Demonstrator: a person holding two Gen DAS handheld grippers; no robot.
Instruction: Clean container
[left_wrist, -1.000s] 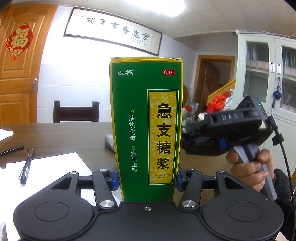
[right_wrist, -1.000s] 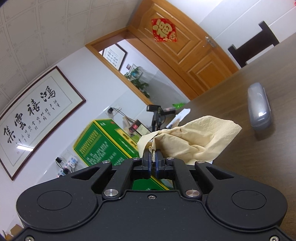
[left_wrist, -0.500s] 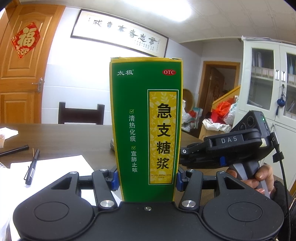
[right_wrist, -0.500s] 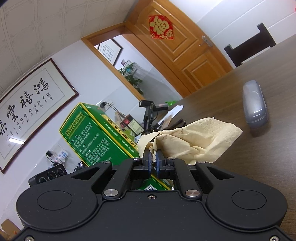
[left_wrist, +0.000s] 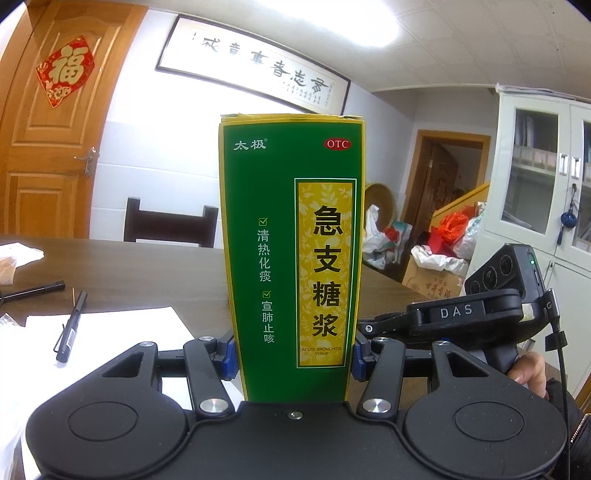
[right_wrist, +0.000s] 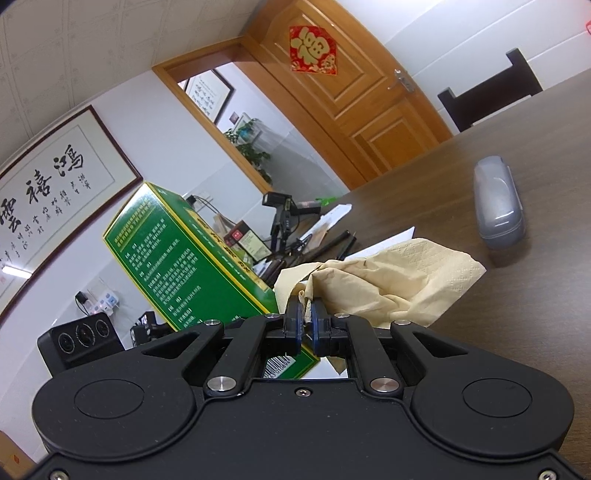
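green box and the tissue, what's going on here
A person is holding a gripper in each hand over a dark wooden table. The left tool is clamped on an upright green medicine box. The right tool is shut on a crumpled beige tissue, brought close beside the box. Wiping looks about to happen; I can't tell whether tissue and box touch.

Left wrist view: camera sits just behind the left gripper (left_wrist: 291, 356), looking forward and roughly level across the brown table (left_wrist: 147, 273), very near the green box (left_wrist: 291, 236) that fills the centre. Right wrist view: camera sits just behind the right gripper (right_wrist: 303, 315), rolled so the table (right_wrist: 535, 295) slopes, close to the tissue (right_wrist: 399, 280). Shared by both: the box (right_wrist: 184, 258), the wooden door (left_wrist: 55, 147) (right_wrist: 351, 96), the dark chair (left_wrist: 170, 225) (right_wrist: 487, 99), and each view shows the opposite handheld device.
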